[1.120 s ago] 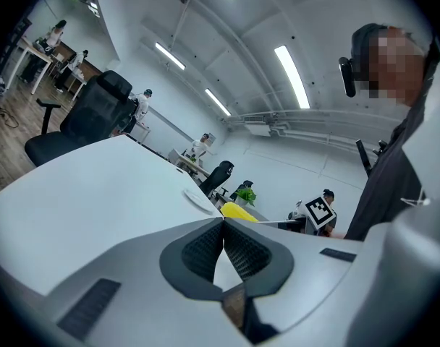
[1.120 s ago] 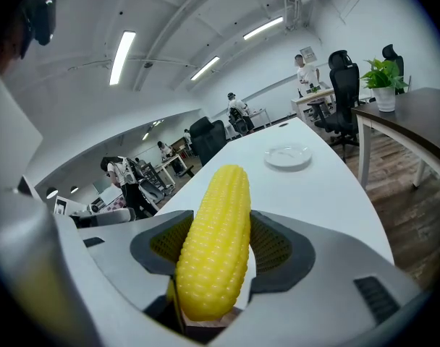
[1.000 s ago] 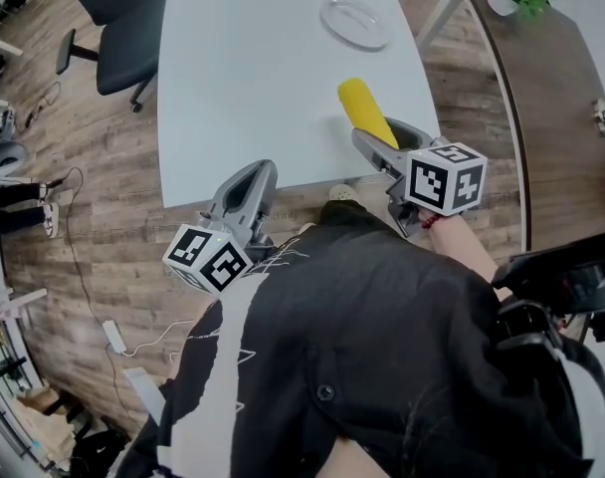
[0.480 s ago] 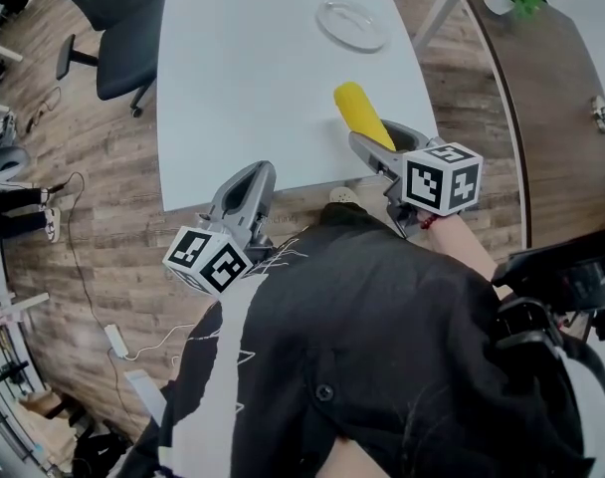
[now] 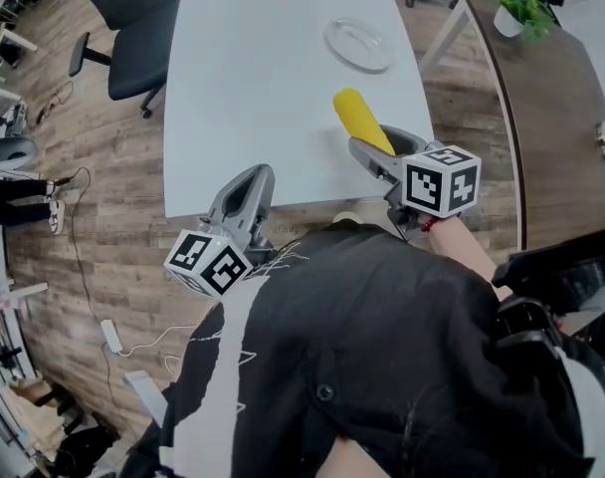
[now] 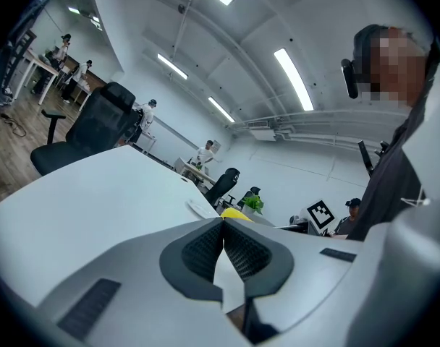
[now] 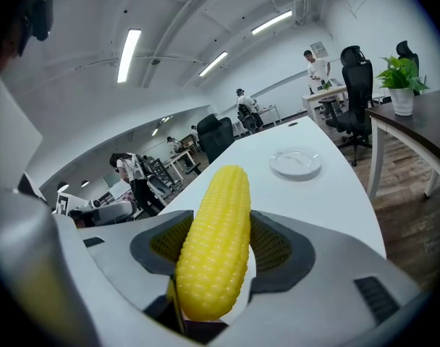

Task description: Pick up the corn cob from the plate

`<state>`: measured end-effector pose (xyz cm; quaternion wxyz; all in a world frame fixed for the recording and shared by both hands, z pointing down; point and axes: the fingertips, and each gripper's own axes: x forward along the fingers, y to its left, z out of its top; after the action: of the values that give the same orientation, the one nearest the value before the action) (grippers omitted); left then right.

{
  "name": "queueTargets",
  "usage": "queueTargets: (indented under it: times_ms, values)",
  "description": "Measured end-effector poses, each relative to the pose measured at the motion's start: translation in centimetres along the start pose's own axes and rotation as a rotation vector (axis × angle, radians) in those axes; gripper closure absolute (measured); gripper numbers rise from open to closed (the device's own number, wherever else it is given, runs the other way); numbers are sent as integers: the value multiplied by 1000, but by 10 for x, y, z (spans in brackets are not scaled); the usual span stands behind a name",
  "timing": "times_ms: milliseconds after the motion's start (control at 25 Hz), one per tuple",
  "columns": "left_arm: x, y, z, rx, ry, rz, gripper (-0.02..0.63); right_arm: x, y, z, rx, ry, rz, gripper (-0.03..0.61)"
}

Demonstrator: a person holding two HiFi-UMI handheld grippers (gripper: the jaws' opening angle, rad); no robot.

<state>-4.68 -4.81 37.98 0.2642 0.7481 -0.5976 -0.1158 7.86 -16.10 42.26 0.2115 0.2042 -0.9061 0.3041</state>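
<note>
A yellow corn cob point(image 7: 214, 248) point(image 5: 360, 118) sticks forward out of my right gripper point(image 7: 217, 248) point(image 5: 380, 152), whose ribbed pads press on both its sides. The cob hangs over the near right part of the white table point(image 5: 253, 78). The clear plate point(image 5: 358, 44) point(image 7: 296, 162) lies further back on the table with nothing on it. My left gripper point(image 6: 221, 238) point(image 5: 245, 193) is shut with nothing between its pads and hovers at the table's near edge, left of the right one.
A black office chair point(image 5: 123, 28) stands at the table's left. A dark wooden table point(image 5: 561, 98) with a potted plant point(image 5: 523, 6) is at the right. Wooden floor and cables point(image 5: 84, 267) lie at the left. People and desks stand far back in the room.
</note>
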Motion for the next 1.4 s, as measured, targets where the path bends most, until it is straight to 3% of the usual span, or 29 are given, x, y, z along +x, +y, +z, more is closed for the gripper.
queueTargets:
  times_ms: [400,600,760,1000,1200,1400]
  values:
    - [55,-14,16,-15,-22,83,600,4,-47,53,55,26,117,327]
    - [68,1,35,-12,-25,117,600,22,-43,97,175,-47,236,327]
    - [65,2,31,2,-32,131,600,26,-41,96,236,-58,290,327]
    - [65,3,38,9,-50,144,600,30,-41,103,205,-59,299,327]
    - [66,3,43,-8,-62,155,600,39,-40,87,147,32,290,342]
    - [67,4,44,-17,-73,169,600,41,-43,85,147,45,279,344]
